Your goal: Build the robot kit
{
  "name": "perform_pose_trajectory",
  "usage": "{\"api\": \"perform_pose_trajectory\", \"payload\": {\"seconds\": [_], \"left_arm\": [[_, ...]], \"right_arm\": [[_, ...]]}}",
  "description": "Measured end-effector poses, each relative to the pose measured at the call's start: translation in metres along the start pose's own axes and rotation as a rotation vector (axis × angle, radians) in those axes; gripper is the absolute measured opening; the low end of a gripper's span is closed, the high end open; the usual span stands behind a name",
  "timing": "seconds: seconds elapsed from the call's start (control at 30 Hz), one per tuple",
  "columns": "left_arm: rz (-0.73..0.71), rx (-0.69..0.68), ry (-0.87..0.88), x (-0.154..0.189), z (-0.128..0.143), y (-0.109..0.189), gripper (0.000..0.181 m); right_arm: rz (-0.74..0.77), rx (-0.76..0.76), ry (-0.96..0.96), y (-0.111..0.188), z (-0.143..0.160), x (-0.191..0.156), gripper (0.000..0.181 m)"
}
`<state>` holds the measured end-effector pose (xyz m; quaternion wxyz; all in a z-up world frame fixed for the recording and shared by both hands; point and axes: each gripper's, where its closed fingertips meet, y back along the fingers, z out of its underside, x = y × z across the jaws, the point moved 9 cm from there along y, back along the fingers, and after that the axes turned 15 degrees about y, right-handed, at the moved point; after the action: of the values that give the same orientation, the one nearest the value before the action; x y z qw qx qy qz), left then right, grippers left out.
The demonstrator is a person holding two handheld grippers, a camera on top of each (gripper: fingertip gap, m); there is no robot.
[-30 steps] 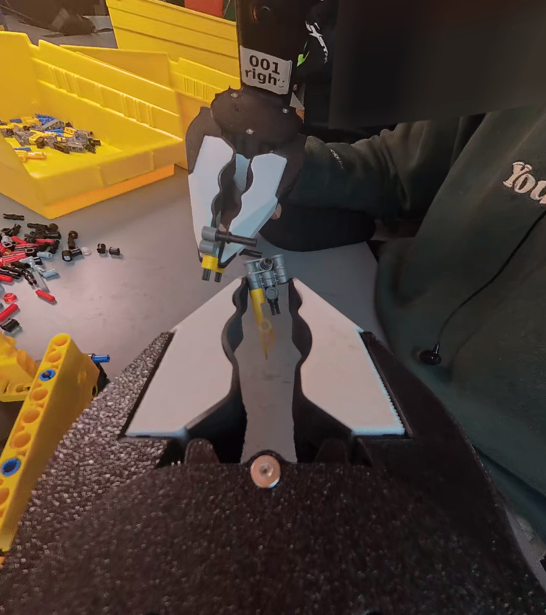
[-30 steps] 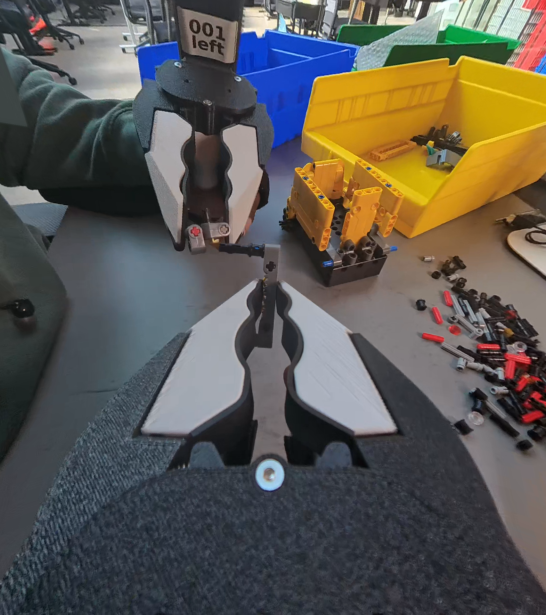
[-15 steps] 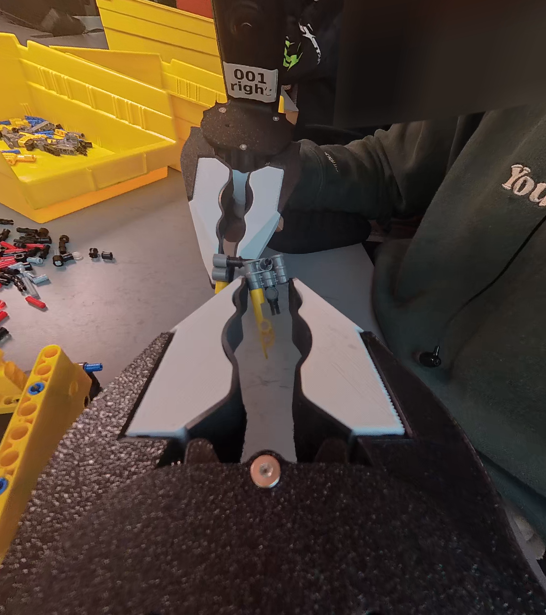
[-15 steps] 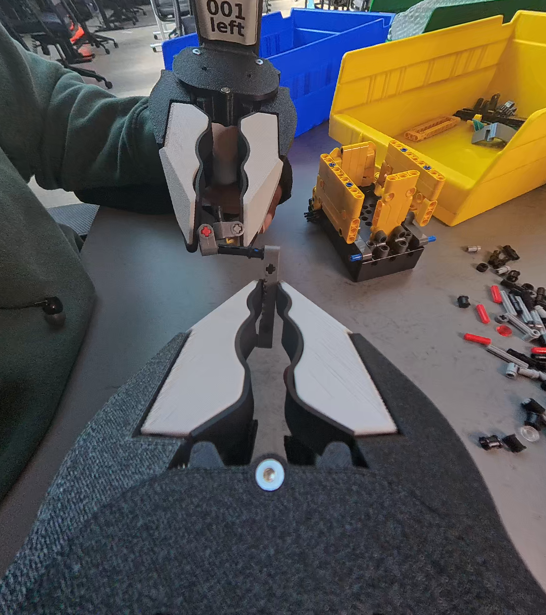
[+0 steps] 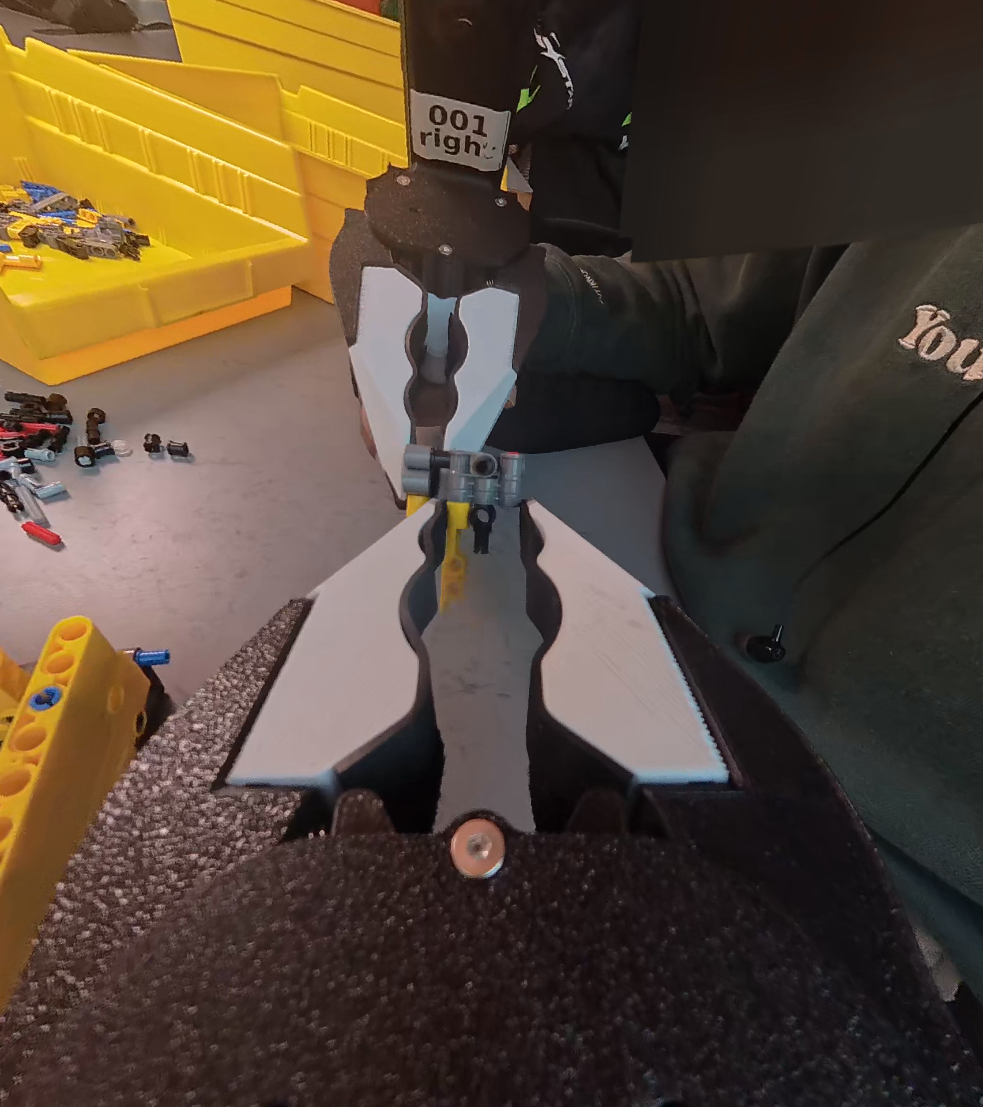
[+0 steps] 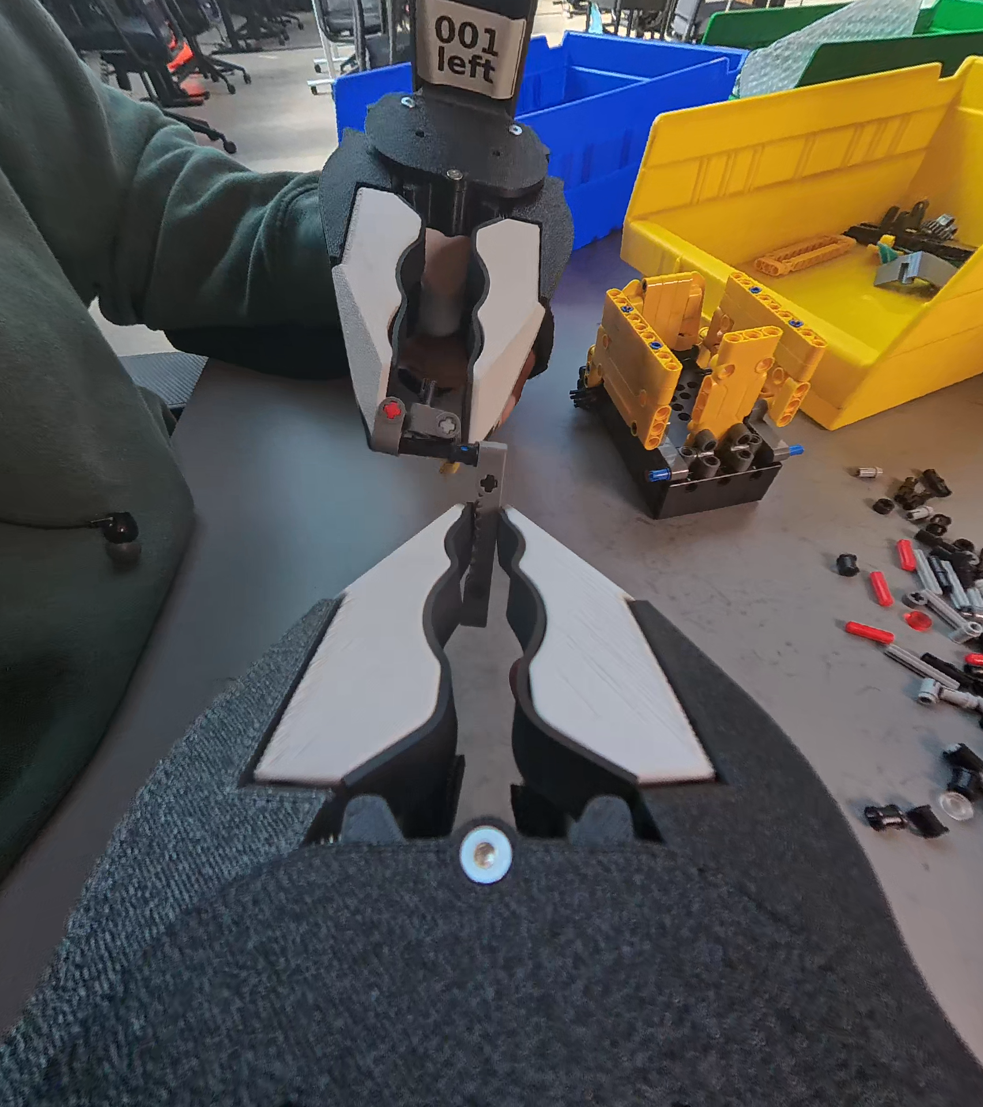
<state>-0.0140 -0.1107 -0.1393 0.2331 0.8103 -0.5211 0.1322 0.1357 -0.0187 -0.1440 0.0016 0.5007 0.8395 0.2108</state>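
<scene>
While a yellow bin (image 6: 716, 197) and a yellow-and-black block model (image 6: 692, 383) are seen far right, a grey connector cluster (image 5: 477, 476) is clamped by the left gripper (image 5: 474, 509) — and a grey toothed bar (image 6: 486, 521) by the right gripper (image 6: 483, 509) — tips touching.

Your left gripper (image 5: 474, 509) has a rough, speckled black body, matt pale fingers (image 5: 351, 659) with fine ridged lines, and a shiny metal screw (image 5: 478, 849). Beside it, the yellow beam (image 5: 15, 797) looks like smooth, glossy plastic. The yellow bin (image 6: 872, 180) is glossy plastic too; the grey table (image 6: 686, 587) near it is matt. Your green sleeve (image 6: 135, 221) is soft cloth.
</scene>
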Motion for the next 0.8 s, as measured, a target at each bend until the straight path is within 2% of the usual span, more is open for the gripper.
{"api": "perform_pose_trajectory", "payload": {"seconds": [0.13,0.37,0.57,0.8], "left_arm": [[-0.042,-0.022,-0.008,-0.001,0.002,-0.002,0.023],[-0.205,-0.098,0.035,-0.013,0.007,-0.008,0.025],[-0.24,-0.176,0.076,-0.018,0.012,-0.012,0.026],[-0.28,-0.232,0.045,-0.014,0.017,-0.018,0.024]], "right_arm": [[0.026,-0.028,0.015,-0.001,0.001,0.0,0.006],[0.123,-0.138,0.016,-0.006,0.006,0.005,0.006],[0.154,-0.236,0.068,-0.011,0.01,0.002,0.006],[0.162,-0.335,0.145,-0.016,0.015,-0.005,0.006]]}}
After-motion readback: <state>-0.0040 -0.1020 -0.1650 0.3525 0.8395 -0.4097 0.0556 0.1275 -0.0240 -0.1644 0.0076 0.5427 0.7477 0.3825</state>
